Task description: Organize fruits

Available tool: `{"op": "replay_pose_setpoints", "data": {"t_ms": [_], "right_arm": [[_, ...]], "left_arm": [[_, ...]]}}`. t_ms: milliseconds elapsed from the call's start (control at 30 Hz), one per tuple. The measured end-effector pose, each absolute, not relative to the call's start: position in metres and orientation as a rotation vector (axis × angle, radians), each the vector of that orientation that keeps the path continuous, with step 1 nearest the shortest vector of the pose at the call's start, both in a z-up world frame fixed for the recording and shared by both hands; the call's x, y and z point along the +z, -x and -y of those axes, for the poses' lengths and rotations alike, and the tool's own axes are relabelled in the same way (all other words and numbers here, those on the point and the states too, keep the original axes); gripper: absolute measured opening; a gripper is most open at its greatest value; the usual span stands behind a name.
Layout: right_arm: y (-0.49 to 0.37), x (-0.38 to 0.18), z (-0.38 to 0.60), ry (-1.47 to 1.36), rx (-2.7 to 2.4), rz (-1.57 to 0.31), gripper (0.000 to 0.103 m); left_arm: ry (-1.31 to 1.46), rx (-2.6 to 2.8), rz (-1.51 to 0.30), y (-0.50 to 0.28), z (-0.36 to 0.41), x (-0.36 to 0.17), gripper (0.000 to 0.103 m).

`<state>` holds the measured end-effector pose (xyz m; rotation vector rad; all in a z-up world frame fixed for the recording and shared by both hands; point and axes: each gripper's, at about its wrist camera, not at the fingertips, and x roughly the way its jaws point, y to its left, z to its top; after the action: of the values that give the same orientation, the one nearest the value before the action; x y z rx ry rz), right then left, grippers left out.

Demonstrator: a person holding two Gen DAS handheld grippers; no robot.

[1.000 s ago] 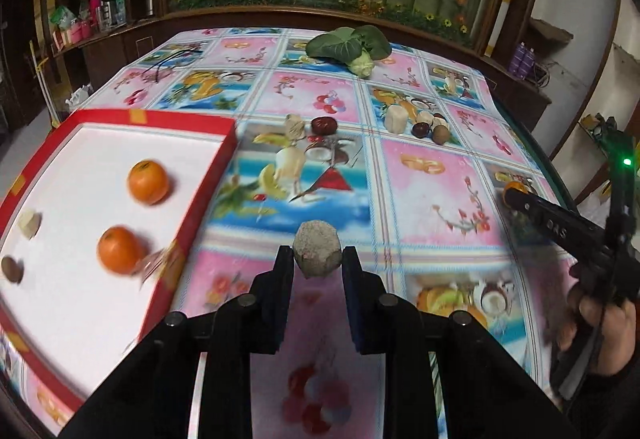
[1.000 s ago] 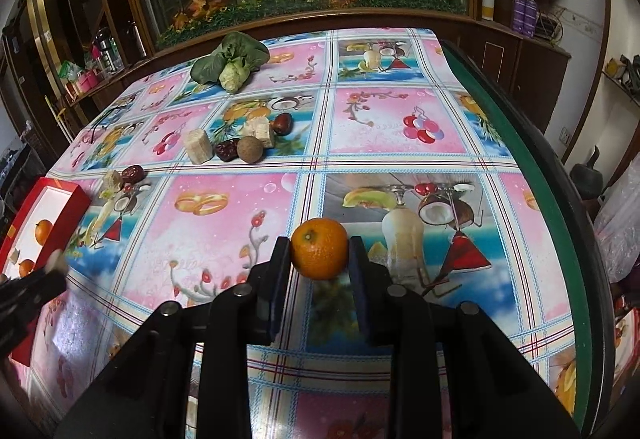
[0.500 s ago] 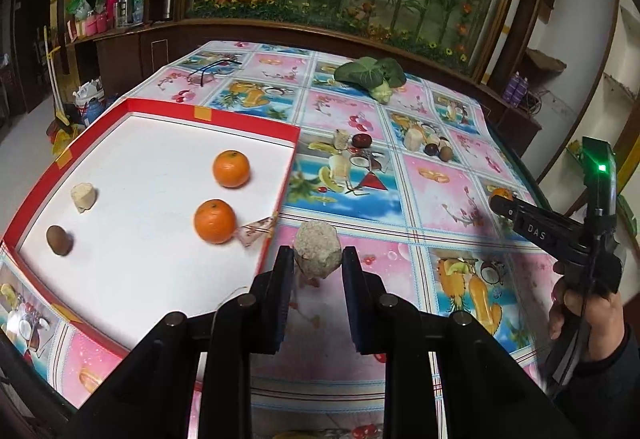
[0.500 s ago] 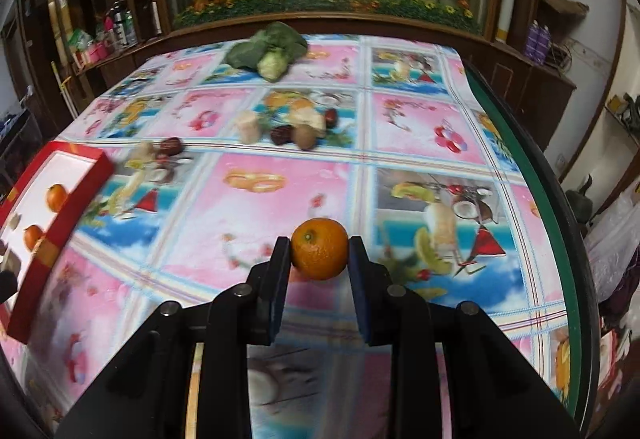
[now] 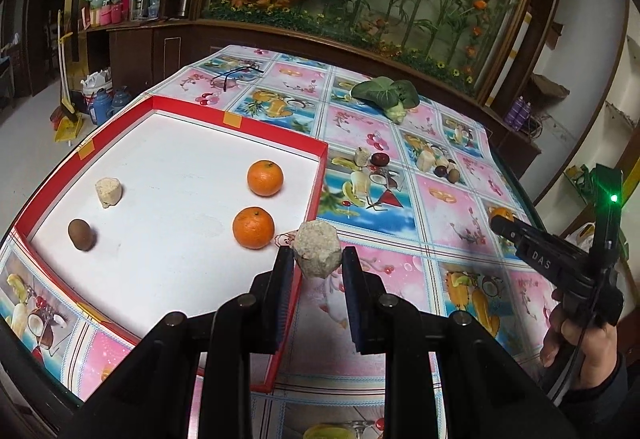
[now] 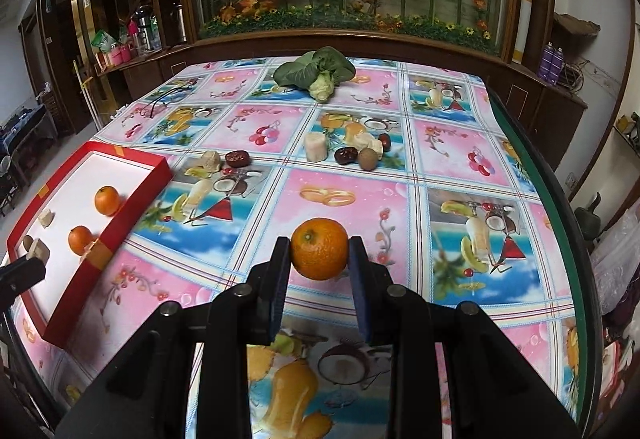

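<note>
Behind a table spread with a fruit-print oilcloth [image 6: 348, 195], a glass case of artificial flowers fills the wall. At the table's left end sits a red-rimmed tray [image 5: 276, 127] with a white floor, already holding two oranges [image 5: 265, 177], a brown kiwi-like fruit [image 5: 81, 235] and a pale chunk [image 5: 108, 191], which suggests it is the collecting place for the sorting.

The left gripper [image 5: 316, 259] hangs above the tray's near right edge, its jaws drawn narrow and clamped on a second pale, faceted chunk [image 5: 317, 254], seemingly poised to carry it over the rim and set it beside its like. The right gripper [image 6: 320, 253], seen at the right of the left view in a person's hand [image 5: 576, 339], is held over the middle of the cloth, well clear of the tray, its pads pressing both sides of an orange [image 6: 319, 248] lifted off the table.

Still loose on the cloth are two small clusters of dates and pale pieces [image 6: 348, 149], and a leafy green vegetable [image 6: 316, 73] at the far end.
</note>
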<state>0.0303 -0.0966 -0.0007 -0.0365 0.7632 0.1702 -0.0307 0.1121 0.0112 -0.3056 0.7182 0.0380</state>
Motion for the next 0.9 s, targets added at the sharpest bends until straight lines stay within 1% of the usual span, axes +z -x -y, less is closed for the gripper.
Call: {"op": "replay_pose_setpoints", "data": {"t_ms": [900], "right_arm": [[-0.012,-0.005,0.088,0.036,0.207,-0.769,0.03]], "left_arm": [[0.325,0.051,-0.703,0.038,-0.123,0.013,0.023]]}}
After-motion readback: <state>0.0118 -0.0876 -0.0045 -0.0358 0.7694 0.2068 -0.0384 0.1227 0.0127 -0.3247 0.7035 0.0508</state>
